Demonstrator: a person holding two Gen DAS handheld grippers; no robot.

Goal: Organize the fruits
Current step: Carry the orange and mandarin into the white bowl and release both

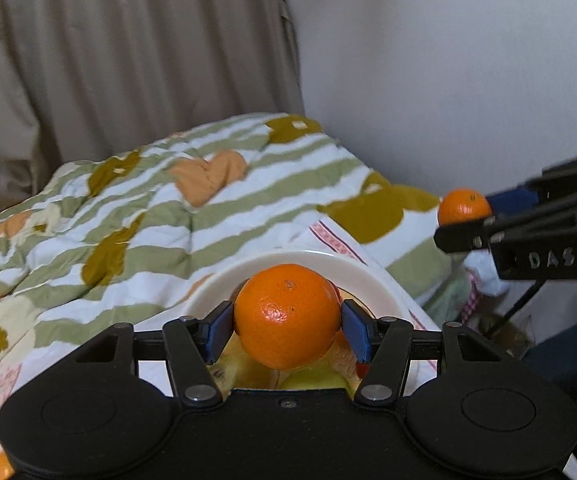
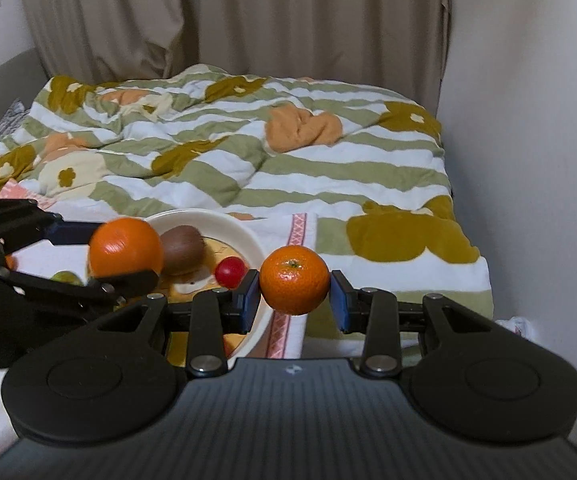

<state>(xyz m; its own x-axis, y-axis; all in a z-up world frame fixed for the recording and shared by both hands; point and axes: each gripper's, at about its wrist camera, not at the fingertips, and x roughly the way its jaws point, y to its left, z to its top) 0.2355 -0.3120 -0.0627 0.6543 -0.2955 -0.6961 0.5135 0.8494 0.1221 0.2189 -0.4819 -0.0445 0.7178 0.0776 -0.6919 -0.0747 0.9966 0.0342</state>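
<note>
1. Gripping one orange [image 1: 287,315] in the left gripper [image 1: 287,320], pads [image 1: 219,330] pressing both sides, hovering over the near rim of the plate [image 1: 372,276].
2. Gripping a second orange [image 2: 294,280] in the right gripper [image 2: 294,294], hanging just past the plate's right edge, above the towel [image 2: 288,236].
3. Risking a roll-off: letting go outside the rim, or dropping onto the kiwi [image 2: 182,250] and tomato [image 2: 230,272], sending fruit across the soft, sloping blanket [image 2: 248,160].
</note>
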